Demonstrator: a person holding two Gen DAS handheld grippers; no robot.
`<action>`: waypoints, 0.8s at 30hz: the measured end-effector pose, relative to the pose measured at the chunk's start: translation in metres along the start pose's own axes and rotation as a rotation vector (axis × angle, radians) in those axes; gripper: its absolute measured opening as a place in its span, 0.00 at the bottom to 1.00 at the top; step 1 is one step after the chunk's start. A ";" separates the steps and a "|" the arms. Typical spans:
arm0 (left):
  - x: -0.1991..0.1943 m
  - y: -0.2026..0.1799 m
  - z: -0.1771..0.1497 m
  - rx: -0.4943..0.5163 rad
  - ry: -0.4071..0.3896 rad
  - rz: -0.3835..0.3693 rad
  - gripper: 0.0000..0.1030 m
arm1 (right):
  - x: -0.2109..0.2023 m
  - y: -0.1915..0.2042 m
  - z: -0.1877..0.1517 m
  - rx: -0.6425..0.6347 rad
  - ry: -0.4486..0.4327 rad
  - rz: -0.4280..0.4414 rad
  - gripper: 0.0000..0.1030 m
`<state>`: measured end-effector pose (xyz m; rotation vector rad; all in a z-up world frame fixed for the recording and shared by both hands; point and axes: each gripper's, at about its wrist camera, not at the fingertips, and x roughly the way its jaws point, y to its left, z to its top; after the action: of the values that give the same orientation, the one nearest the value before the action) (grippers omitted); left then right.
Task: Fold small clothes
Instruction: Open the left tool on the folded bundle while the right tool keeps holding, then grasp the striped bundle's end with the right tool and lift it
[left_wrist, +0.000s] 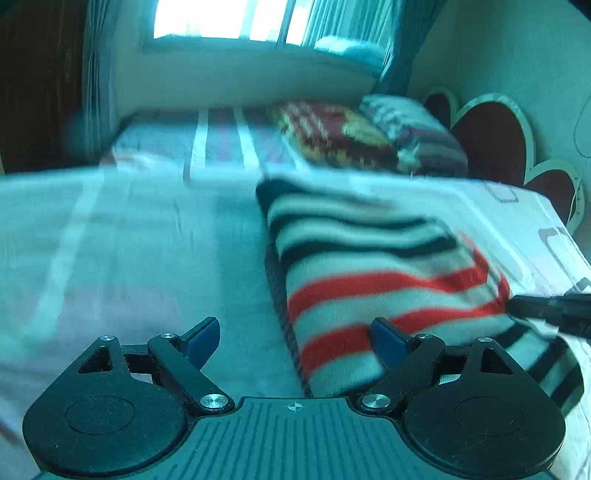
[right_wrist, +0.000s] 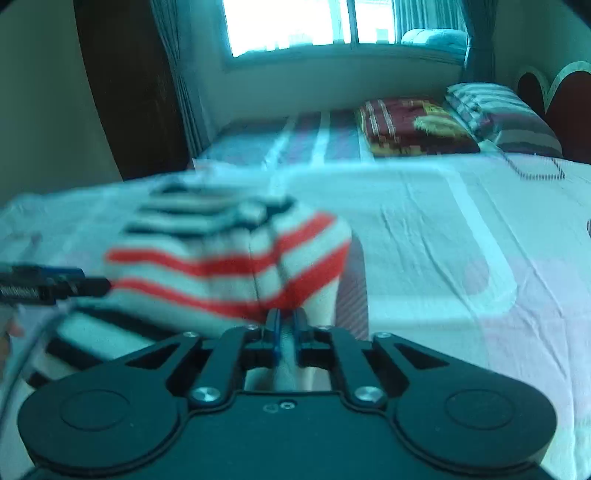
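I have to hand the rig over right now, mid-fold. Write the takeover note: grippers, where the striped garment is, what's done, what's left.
Left gripper: jaws wide open, nothing between them, at the left side of the striped garment.
Right gripper: jaws nearly closed on the garment's near red-striped edge.
Garment lies bunched on the bed sheet, partly folded, not flat or squared.
Folded blanket and pillow sit far back, clear of the work.
Left: finish the fold, smooth it, release.
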<state>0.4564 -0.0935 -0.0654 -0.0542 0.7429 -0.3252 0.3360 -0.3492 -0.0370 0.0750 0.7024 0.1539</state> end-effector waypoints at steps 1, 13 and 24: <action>0.002 -0.001 0.006 0.000 -0.007 -0.006 0.86 | -0.002 0.001 0.007 -0.001 -0.042 0.000 0.23; 0.052 -0.008 0.021 0.039 0.077 0.038 0.95 | 0.060 -0.017 0.023 0.095 0.039 0.011 0.19; 0.033 -0.013 0.022 0.087 0.064 0.087 0.95 | 0.048 -0.003 0.029 0.059 0.058 -0.053 0.22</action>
<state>0.4898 -0.1177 -0.0686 0.0707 0.7913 -0.2773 0.3911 -0.3442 -0.0461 0.1085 0.7665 0.0853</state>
